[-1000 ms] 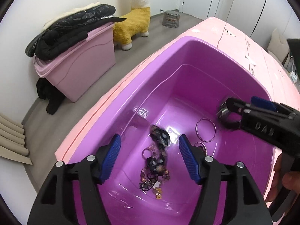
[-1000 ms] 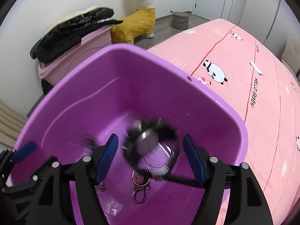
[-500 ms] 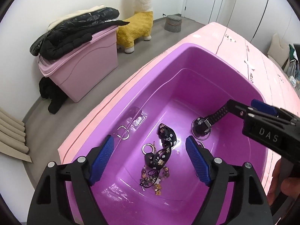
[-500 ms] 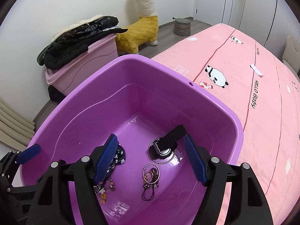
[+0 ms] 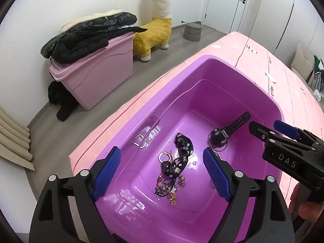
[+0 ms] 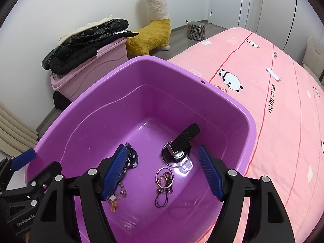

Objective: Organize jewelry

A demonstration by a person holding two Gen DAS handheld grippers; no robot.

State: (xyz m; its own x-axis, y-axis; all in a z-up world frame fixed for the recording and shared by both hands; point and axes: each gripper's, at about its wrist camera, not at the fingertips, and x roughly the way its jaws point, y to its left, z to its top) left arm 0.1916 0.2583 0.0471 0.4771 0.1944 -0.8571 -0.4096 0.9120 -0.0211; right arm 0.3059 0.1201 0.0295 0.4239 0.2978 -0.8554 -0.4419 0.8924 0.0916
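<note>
A purple plastic tub (image 5: 261, 93) (image 6: 251, 125) stands on the pink bed. Inside lie a black watch (image 5: 226, 130) (image 6: 182, 139) over a silver bangle, a black floral strap (image 5: 180, 156) (image 6: 131, 159) with charms, and rings with thin cords (image 6: 164, 184). My left gripper (image 5: 162, 174) is open and empty above the tub's near left part. My right gripper (image 6: 162, 174) is open and empty above the tub's near side; it also shows at the right of the left wrist view (image 5: 283, 139).
The pink panda bedspread (image 6: 273, 101) stretches to the right. On the floor at left stand a pink storage bin (image 5: 97, 81) with black jackets on top, a yellow alpaca toy (image 5: 156, 26) and a small woven basket (image 5: 192, 31).
The watch has dropped from the right gripper and come to rest on the tub bottom. Both grippers have lifted and drawn back from the tub, staying open.
</note>
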